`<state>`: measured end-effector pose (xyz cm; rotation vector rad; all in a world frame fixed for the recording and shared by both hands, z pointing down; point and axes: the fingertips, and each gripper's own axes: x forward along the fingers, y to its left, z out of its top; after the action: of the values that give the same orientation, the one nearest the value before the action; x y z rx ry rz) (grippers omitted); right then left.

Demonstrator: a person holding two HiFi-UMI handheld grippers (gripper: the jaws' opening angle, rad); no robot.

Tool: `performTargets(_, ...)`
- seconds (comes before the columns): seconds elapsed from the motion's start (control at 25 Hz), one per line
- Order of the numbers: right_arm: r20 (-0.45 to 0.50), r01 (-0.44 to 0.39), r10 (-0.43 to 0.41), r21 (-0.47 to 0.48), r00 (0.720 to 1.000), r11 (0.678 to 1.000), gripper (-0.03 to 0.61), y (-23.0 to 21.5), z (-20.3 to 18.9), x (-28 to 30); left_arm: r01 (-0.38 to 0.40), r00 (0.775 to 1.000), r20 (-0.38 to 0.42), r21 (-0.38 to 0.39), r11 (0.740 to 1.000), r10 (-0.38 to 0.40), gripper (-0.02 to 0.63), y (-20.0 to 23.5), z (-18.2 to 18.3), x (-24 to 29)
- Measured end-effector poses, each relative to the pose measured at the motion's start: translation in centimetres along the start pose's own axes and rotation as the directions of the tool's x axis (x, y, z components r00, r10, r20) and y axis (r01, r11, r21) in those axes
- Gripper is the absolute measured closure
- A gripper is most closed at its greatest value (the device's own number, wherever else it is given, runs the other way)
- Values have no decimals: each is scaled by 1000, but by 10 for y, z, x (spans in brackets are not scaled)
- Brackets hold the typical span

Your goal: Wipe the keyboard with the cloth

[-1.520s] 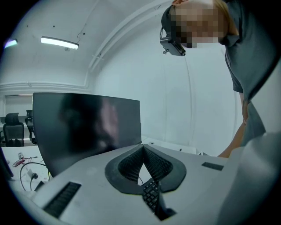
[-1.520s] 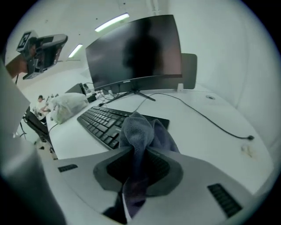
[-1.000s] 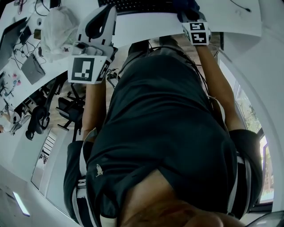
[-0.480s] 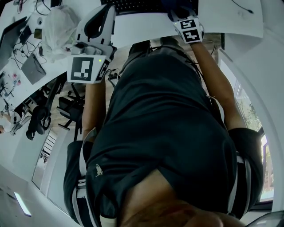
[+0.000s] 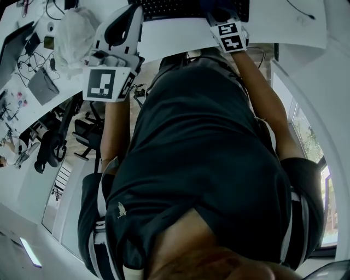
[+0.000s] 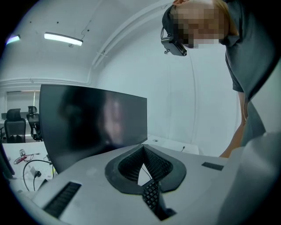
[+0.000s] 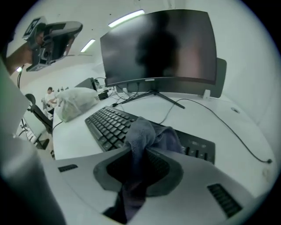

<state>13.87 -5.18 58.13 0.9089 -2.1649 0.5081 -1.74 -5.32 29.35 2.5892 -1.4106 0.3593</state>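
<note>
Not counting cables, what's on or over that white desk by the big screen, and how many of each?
Monitor: 1
Keyboard: 1
Cloth: 1, clamped in the right gripper
White bag: 1
Total: 4

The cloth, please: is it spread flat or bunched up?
Bunched up: the right gripper's jaws pinch the cloth into a crumpled wad over the keyboard.

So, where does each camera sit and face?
Head view: on the head, facing steeply down; torso, left gripper, right gripper, keyboard.
Left gripper view: on that gripper, tilted up at the monitor; shut empty jaws, torso.
Right gripper view: faces keyboard and monitor; jaws clamp the cloth.
Shared: the monitor, in both gripper views.
</note>
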Motion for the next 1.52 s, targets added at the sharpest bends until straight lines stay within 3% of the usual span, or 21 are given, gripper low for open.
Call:
performTargets(0.2,9,139,-140,89,990,986,506,-65,-2,-14,4,1000,-2,-2,1000,-4,608,14,1,2)
performTargets(0.32,9,182,-184,87,983,979,509,-56,10,-6,11,1000,-12,-11,1000,-11,608,15,-3,4)
performTargets(0.48,38,67,-67,11,997,998,508,-10,32,20,31,999,-11,-9,999,-31,608,16,-3,10)
performTargets(0.6,36,14,-15,4,999,1000,508,-20,34,23,28,1000,-8,-5,1000,-28,609,22,0,11)
performTargets(0.68,36,117,-119,67,992,991,508,-64,29,9,22,1000,-6,-5,1000,-22,609,25,1,11)
performTargets(0.76,18,248,-252,134,967,960,508,-107,21,-7,15,1000,-7,-7,1000,-15,607,28,0,9)
performTargets(0.84,0,295,-298,153,955,943,509,-120,19,-12,10,1000,-11,-15,1000,-10,608,29,-3,7)
performTargets(0.92,5,254,-255,80,967,964,511,-93,29,-1,13,1000,-13,-19,1000,-13,609,27,-4,7)
performTargets(1.08,39,64,-61,-84,997,994,511,-8,50,33,34,999,-6,-9,999,-34,609,20,-1,9)
performTargets(1.2,36,21,-20,-50,999,998,511,-16,50,33,28,1000,1,0,1000,-28,609,22,2,5)
performTargets(1.28,25,108,-108,27,994,994,511,-57,40,16,14,1000,-1,-4,1000,-14,609,27,0,0)
performTargets(1.4,-8,269,-270,123,963,955,511,-112,22,-12,-2,1000,-2,-19,1000,2,607,31,-4,-7)
performTargets(1.52,-3,265,-266,90,964,960,511,-92,27,-7,1,1000,-6,-30,1000,-1,607,28,-8,-10)
